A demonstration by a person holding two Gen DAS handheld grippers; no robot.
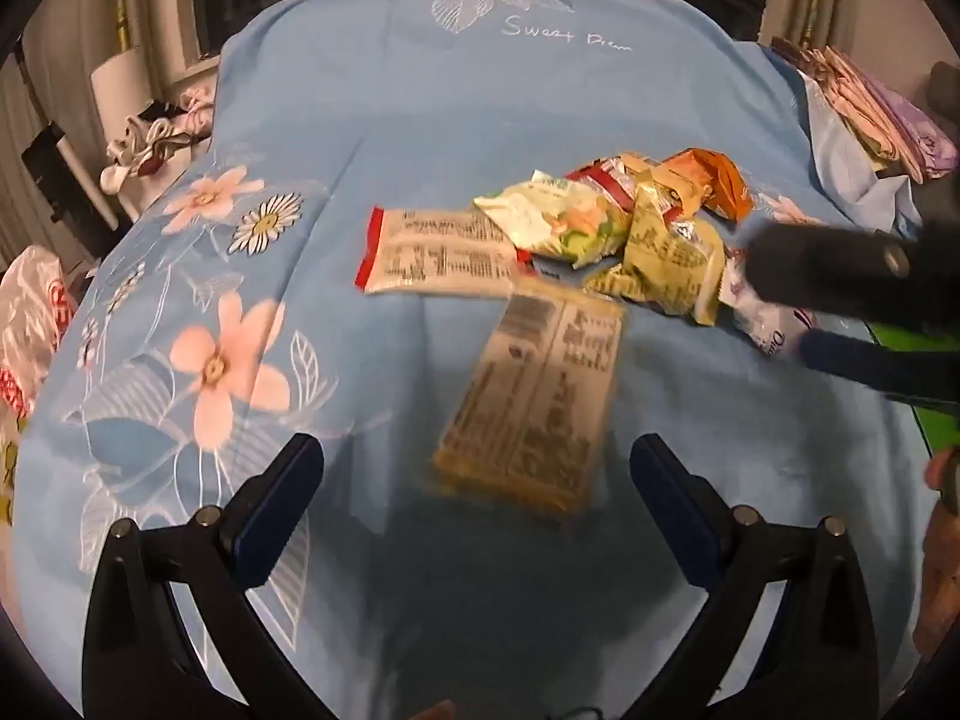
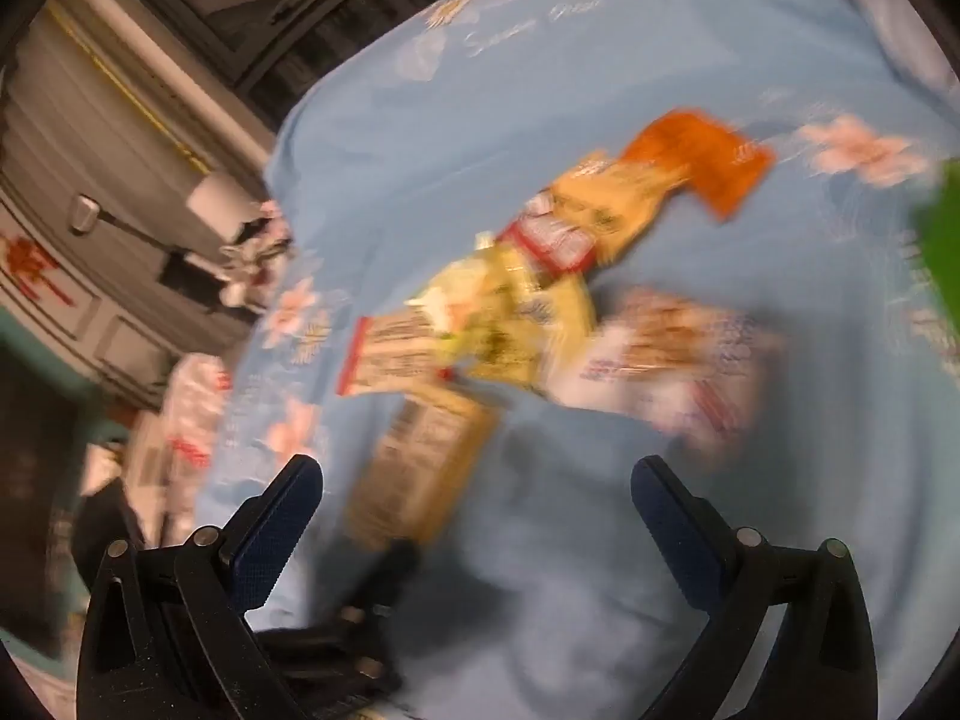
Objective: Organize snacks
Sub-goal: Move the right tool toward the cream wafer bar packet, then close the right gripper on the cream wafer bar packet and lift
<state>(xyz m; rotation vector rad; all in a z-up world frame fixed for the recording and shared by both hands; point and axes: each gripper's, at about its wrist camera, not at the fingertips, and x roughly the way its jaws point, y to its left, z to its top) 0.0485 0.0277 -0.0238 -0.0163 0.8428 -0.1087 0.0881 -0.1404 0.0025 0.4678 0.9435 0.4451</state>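
So both grippers are spread wide, holding nothing: left gripper (image 1: 477, 468) hangs over a flat tan rectangular packet (image 1: 531, 402) on the soft blue floral bedsheet (image 1: 372, 120), crinkly snack pile (image 1: 624, 234) behind; right gripper (image 2: 477, 480) tilts, blurry.

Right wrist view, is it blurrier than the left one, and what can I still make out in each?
Yes. Right wrist view: heavy motion smear; the orange packet and the snack pile are streaks, only the open right gripper is sharp. Left wrist view: mostly sharp, the red-edged packet clear but its print unreadable; the tan packet ahead of the open left gripper is smeared. Both bend the blue bedsheet at the edges.
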